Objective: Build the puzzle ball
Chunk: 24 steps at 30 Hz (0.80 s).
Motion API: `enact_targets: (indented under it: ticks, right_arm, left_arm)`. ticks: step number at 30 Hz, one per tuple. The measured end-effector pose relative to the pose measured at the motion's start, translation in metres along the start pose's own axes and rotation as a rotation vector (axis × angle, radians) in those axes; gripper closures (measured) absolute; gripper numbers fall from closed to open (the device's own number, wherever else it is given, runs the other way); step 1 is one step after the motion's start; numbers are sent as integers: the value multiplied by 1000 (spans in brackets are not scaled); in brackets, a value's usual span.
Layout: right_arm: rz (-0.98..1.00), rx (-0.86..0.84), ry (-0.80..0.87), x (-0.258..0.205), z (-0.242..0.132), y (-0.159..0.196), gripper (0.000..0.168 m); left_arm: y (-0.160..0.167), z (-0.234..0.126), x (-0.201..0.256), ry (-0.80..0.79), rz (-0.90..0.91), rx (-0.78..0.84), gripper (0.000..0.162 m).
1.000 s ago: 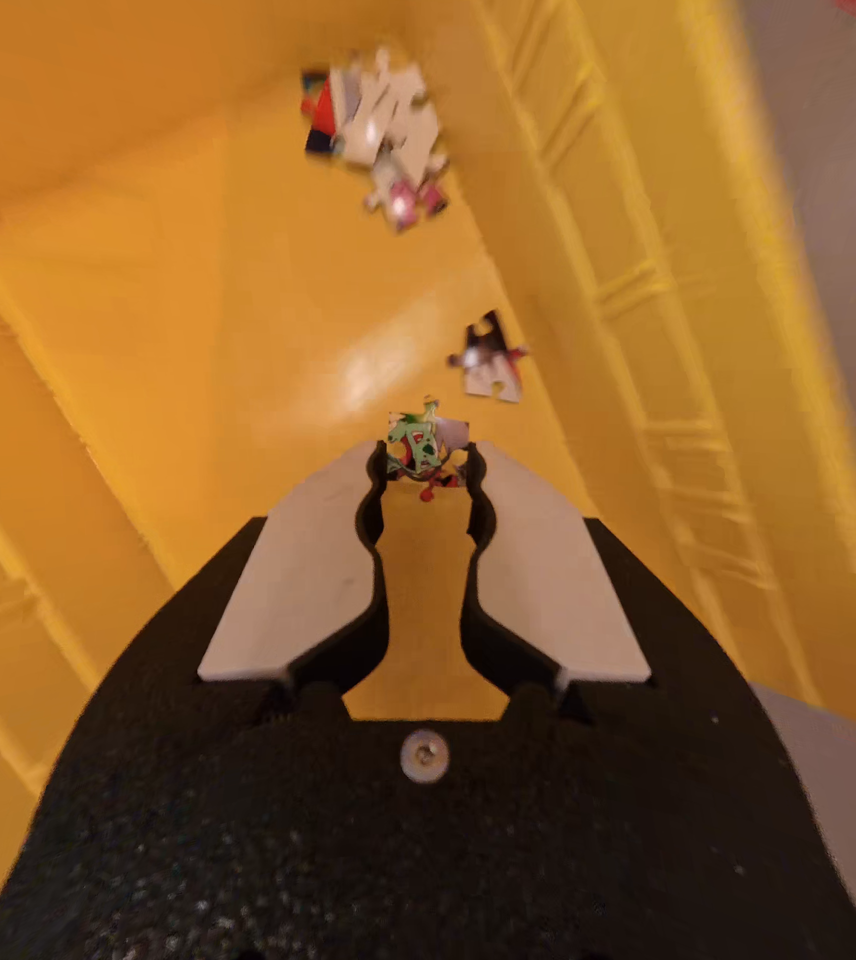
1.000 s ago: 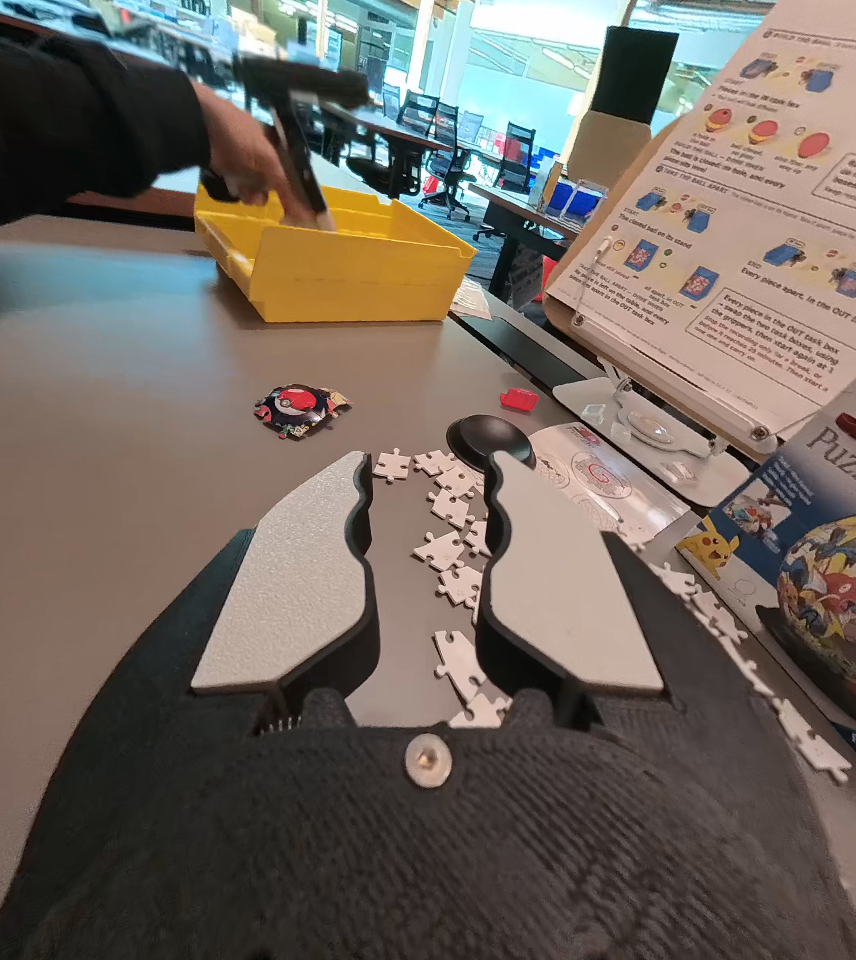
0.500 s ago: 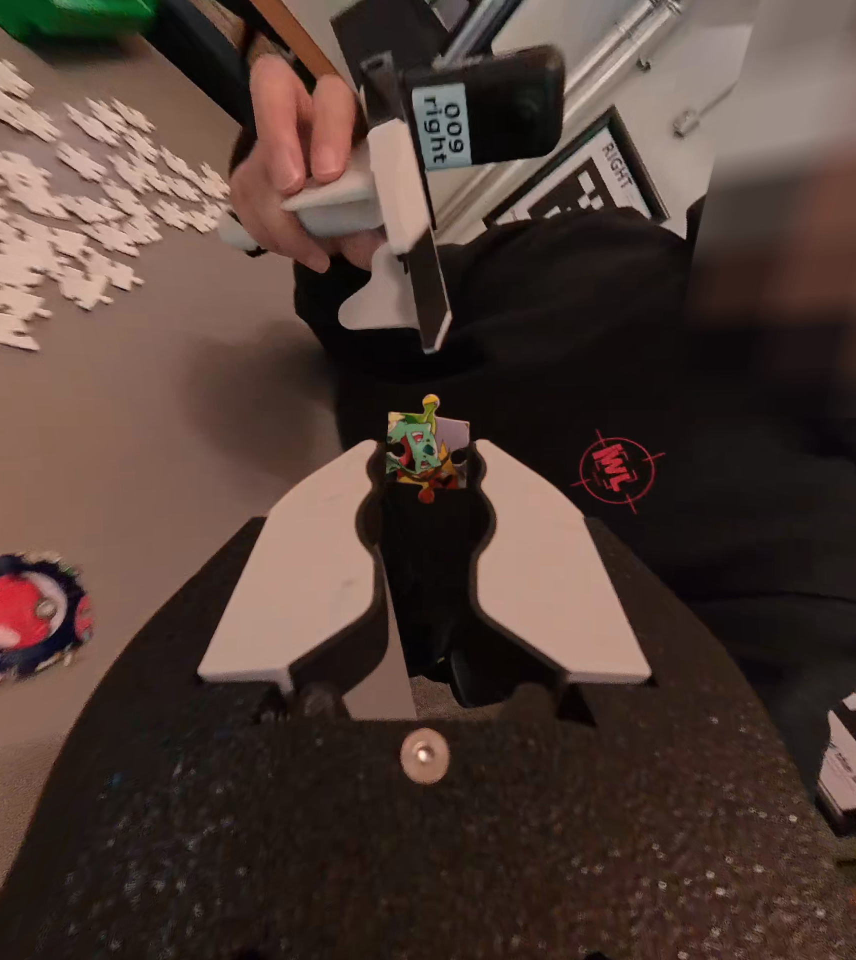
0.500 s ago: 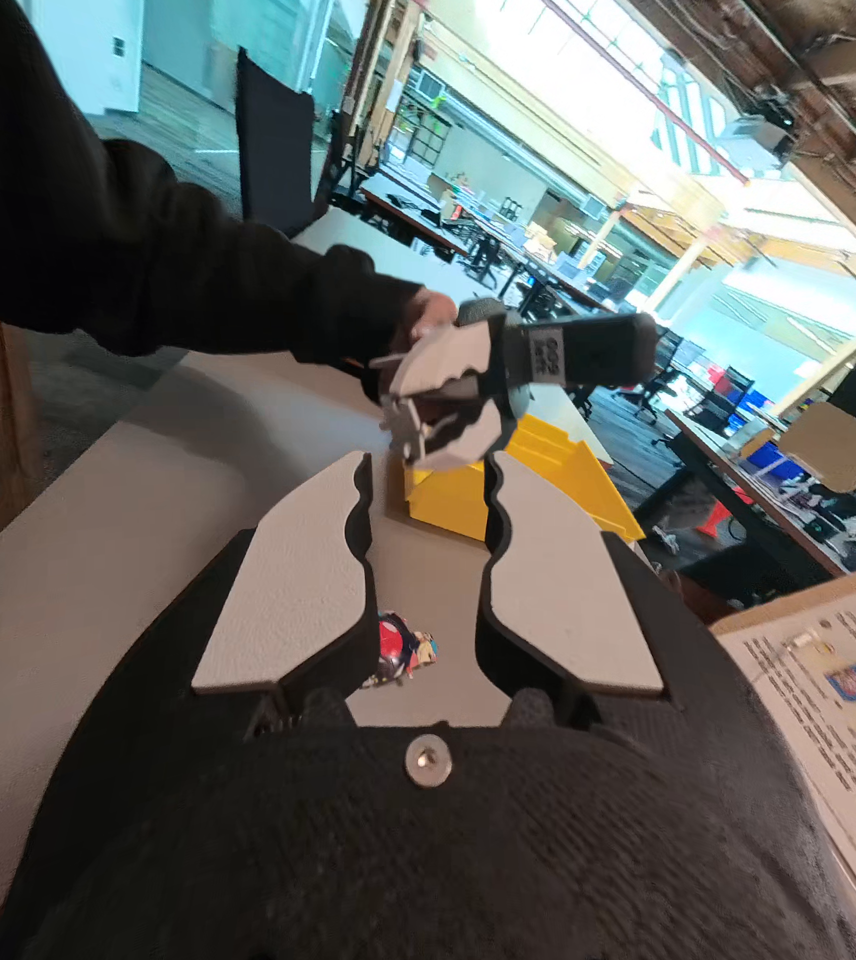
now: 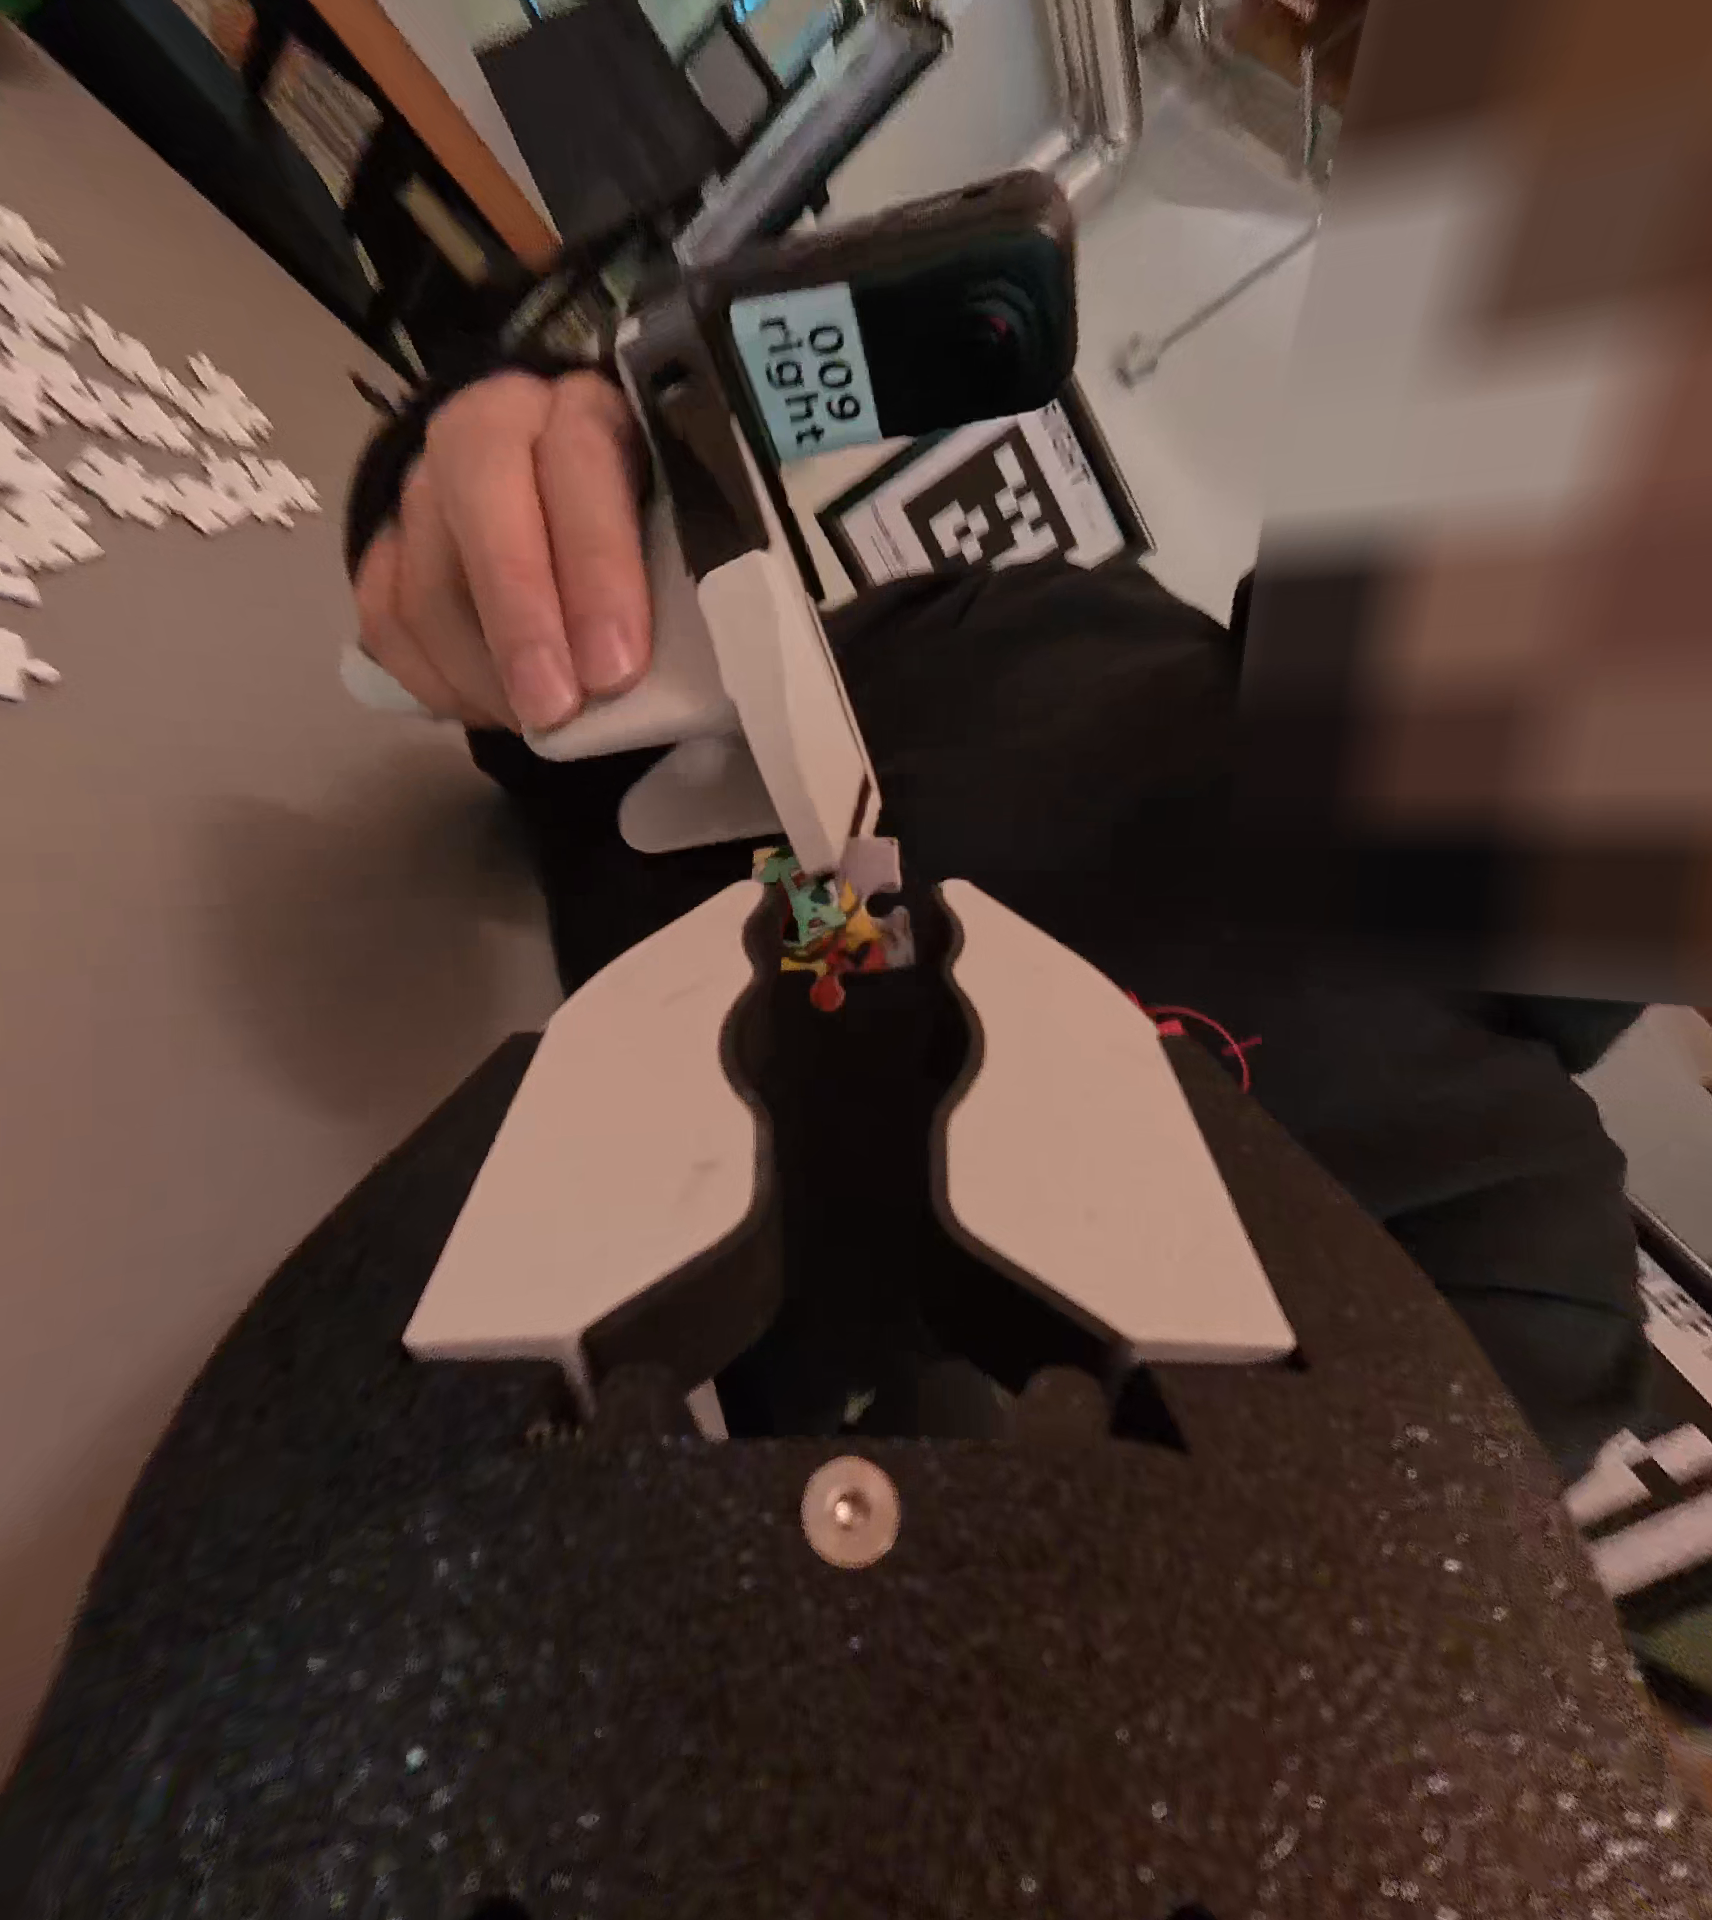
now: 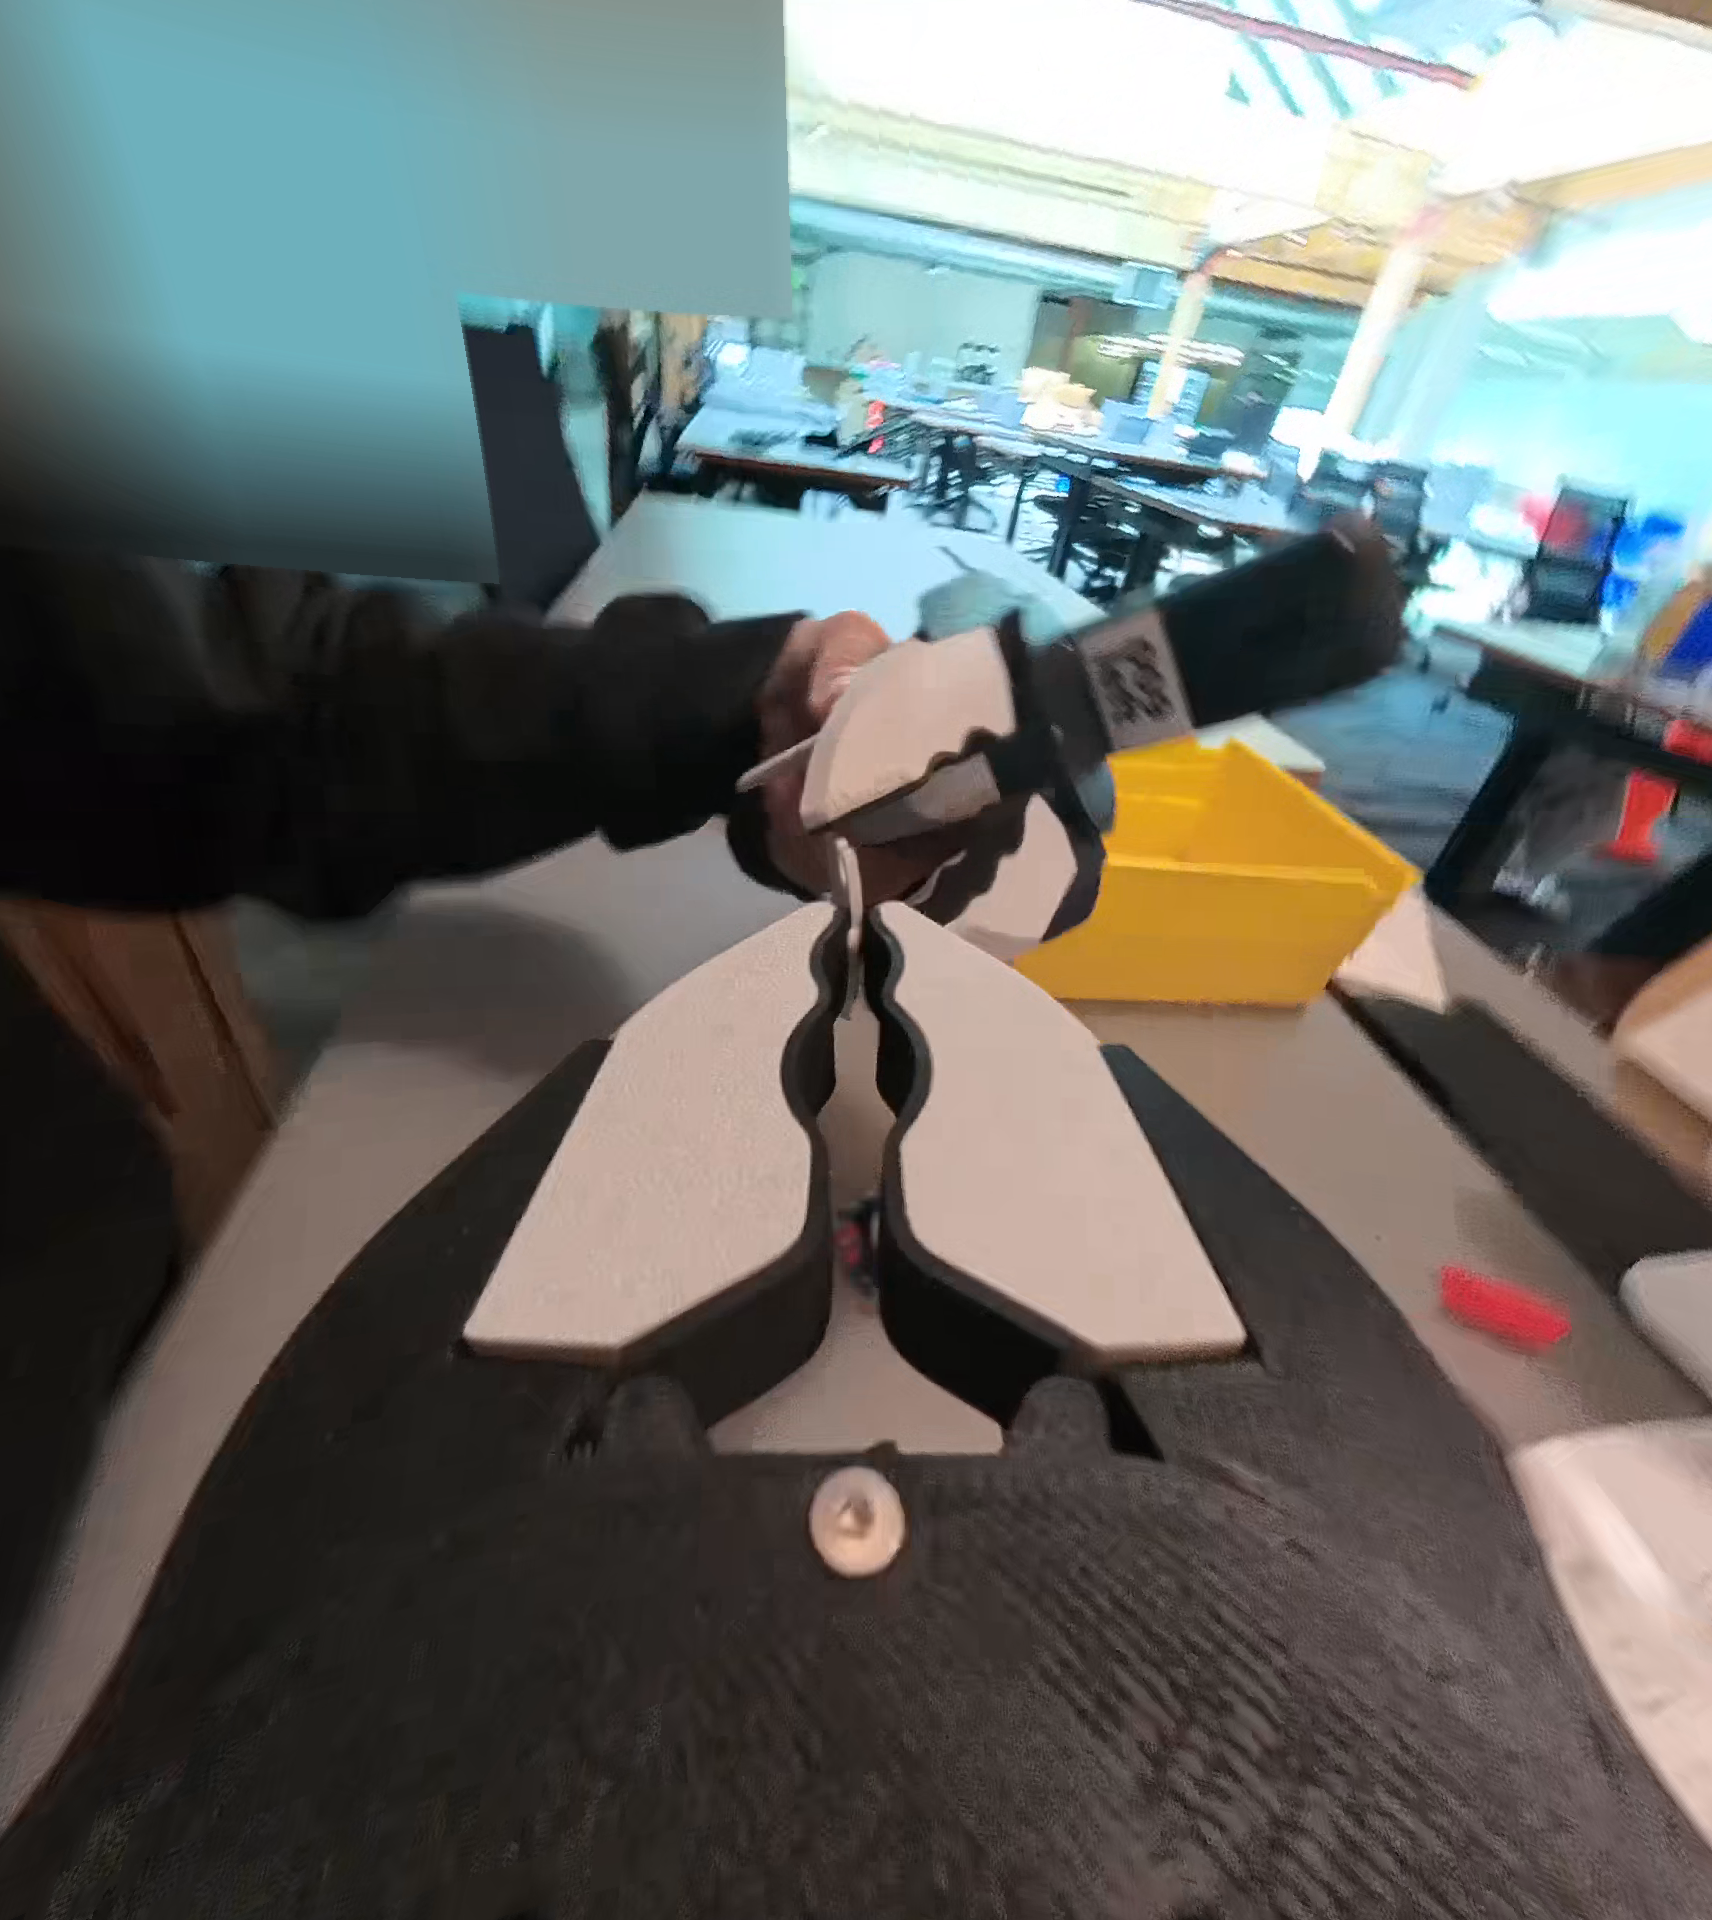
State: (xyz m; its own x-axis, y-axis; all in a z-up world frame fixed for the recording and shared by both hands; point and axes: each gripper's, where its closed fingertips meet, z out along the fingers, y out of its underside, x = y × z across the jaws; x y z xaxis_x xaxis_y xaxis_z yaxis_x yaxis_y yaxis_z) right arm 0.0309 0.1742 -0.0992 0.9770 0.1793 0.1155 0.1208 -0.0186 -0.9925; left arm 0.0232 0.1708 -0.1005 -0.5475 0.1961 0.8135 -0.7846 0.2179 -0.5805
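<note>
Left gripper: clamped on colourful puzzle piece
Right gripper: pinching same piece edge-on, tip-to-tip with left

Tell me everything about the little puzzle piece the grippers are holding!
The puzzle piece is small, flat and looks like card, printed green, yellow and red on one side, with a plain pale back and knobby tabs. It is up in the air, not on the table. The left gripper pinches it at its fingertips, and the right gripper is shut on its edge, where it shows as a thin pale sliver.
</note>
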Motion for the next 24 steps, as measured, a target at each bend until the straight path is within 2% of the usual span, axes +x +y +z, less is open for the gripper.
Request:
enact_targets:
  ticks: [1,2,5,9,14,24]
  right_arm:
    - [132,31,26,8,-5,0,166]
    - [275,76,36,15,-9,0,166]
    - [629,236,46,33,-26,3,166]
    - [793,326,62,43,-39,12,166]
    - [810,314,91,43,-46,16,166]
    - [922,341,122,48,-57,25,166]
  left_arm:
    - [-9,-4,-6,-61,22,55,137]
    - [-18,-8,-12,-132,56,110,133]
    - [-32,-15,-27,-381,206,168,135]
    - [-39,-9,-41,-665,353,151,137]
    - [-45,10,-45,-689,384,165,159]
    - [-43,20,-60,-755,393,111,159]
